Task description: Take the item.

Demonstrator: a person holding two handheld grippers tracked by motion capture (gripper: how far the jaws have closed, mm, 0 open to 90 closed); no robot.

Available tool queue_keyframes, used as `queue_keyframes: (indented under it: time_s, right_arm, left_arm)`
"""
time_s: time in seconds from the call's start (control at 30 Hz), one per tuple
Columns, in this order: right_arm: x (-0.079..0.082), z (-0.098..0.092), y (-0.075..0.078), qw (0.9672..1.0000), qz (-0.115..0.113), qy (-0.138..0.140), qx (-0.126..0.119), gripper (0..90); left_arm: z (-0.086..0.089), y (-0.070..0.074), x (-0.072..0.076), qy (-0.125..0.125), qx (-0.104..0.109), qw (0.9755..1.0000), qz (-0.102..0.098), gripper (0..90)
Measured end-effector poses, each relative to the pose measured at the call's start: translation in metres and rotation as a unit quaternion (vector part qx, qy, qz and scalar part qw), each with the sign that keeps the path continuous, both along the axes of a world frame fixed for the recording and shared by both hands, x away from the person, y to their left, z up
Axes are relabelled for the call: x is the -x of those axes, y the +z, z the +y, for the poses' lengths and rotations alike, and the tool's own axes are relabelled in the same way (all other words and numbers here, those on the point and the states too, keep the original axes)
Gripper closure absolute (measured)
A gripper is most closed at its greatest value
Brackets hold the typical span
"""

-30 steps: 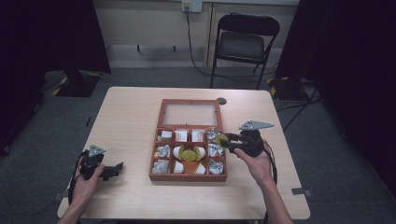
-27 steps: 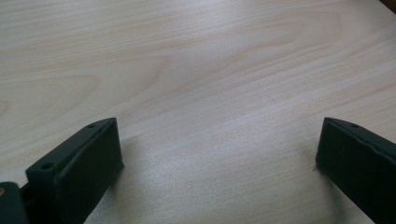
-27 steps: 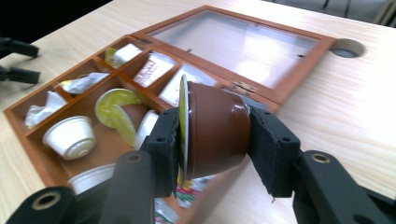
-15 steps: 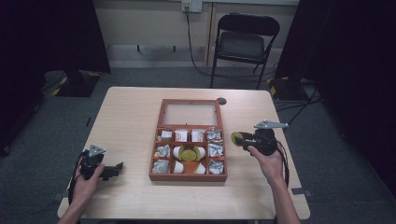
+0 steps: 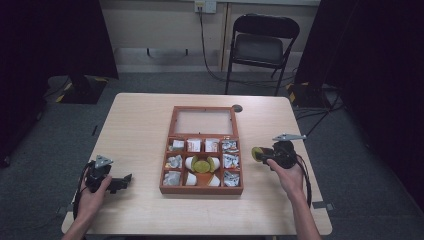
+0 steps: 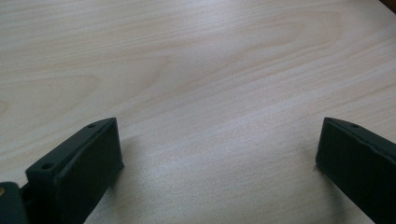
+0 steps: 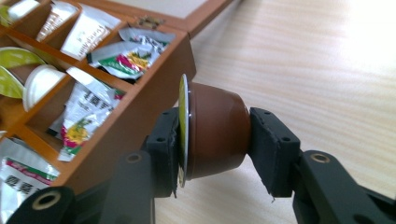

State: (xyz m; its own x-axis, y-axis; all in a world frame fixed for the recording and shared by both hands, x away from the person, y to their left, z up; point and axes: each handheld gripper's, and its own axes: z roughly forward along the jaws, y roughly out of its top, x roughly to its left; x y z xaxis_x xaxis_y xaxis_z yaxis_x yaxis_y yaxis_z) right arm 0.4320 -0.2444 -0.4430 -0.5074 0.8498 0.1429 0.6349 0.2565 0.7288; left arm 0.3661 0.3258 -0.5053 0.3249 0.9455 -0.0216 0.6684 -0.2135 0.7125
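pale wood tabletop [image 5: 140, 125]; my right gripper [image 7: 212, 140] pinches a brown pod [image 7: 212, 135], and it has come away from the box [image 5: 202, 189] to hang just right of it. looks like a pick-out. left gripper [image 6: 215, 158] rests spread, empty.

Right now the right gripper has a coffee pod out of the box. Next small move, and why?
Probably lower the right gripper toward the bare table and release. The brown coffee pod is clamped between its pads, lid to one pad and base to the other, already outside the wooden box, with open tabletop beneath. The left gripper rests open, far off.
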Motion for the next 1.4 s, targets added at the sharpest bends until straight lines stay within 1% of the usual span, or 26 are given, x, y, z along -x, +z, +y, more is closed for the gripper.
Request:
queue_keyframes:
  time_s: [0.07,0.1,0.13,0.17,0.2,0.3,0.33,0.57,0.63,0.9,0.93,1.03,1.07,1.17,1.4]
  right_arm:
    - [-0.002,0.001,-0.005,1.0000,0.006,0.002,0.004,55.4]
    - [-0.002,0.001,-0.005,1.0000,0.006,0.002,0.004,55.4]
    - [-0.003,0.003,-0.009,0.9999,0.013,0.002,0.006,55.3]
    - [-0.003,0.003,-0.009,0.9999,0.013,0.002,0.006,55.3]
    - [-0.005,0.004,-0.013,0.9998,0.018,0.004,0.012,55.3]
    - [-0.006,0.004,-0.018,0.9996,0.024,0.004,0.014,55.3]
    - [-0.007,0.003,-0.021,0.9994,0.030,0.003,0.015,55.3]
    - [-0.008,0.004,-0.029,0.9988,0.044,0.009,0.021,55.0]
    - [-0.008,0.006,-0.029,0.9986,0.044,0.012,0.025,54.9]
    - [-0.009,0.007,-0.031,0.9983,0.050,0.011,0.027,53.5]
    - [-0.009,0.006,-0.031,0.9986,0.047,0.010,0.023,51.5]
    - [-0.009,0.006,-0.030,0.9988,0.044,0.006,0.021,49.8]
    - [-0.009,0.004,-0.029,0.9988,0.044,0.005,0.020,47.2]
    - [-0.009,0.003,-0.029,0.9989,0.042,0.000,0.019,45.8]
    - [-0.009,0.004,-0.027,0.9991,0.038,-0.003,0.018,43.0]
  left_arm:
    - [0.000,0.000,0.000,0.000,0.000,1.0000,0.000,0.0]
    - [0.000,0.000,0.000,0.000,0.000,1.0000,0.000,0.0]
    - [0.000,0.000,0.000,0.000,0.000,1.0000,0.000,0.0]
    - [0.000,0.000,0.000,0.000,0.000,1.0000,0.000,0.0]
    - [0.000,0.000,0.000,0.000,0.000,1.0000,0.000,0.0]
    - [0.000,0.000,0.000,0.000,0.000,1.0000,0.000,0.0]
    - [0.000,0.000,0.000,0.000,0.000,1.0000,0.000,0.0]
    - [0.000,0.000,0.000,0.000,0.000,1.0000,0.000,0.0]
    - [0.000,0.000,0.000,0.000,0.000,1.0000,0.000,0.0]
    - [0.000,0.000,0.000,0.000,0.000,1.0000,0.000,0.0]
    - [0.000,0.000,0.000,0.000,0.000,1.0000,0.000,0.0]
    - [0.000,0.000,0.000,0.000,0.000,1.0000,0.000,0.0]
    - [0.000,0.000,0.000,0.000,-0.001,1.0000,0.000,0.0]
    - [0.000,0.000,0.000,0.000,0.000,1.0000,0.000,0.0]
    - [0.000,0.000,0.000,0.000,0.000,1.0000,0.000,0.0]
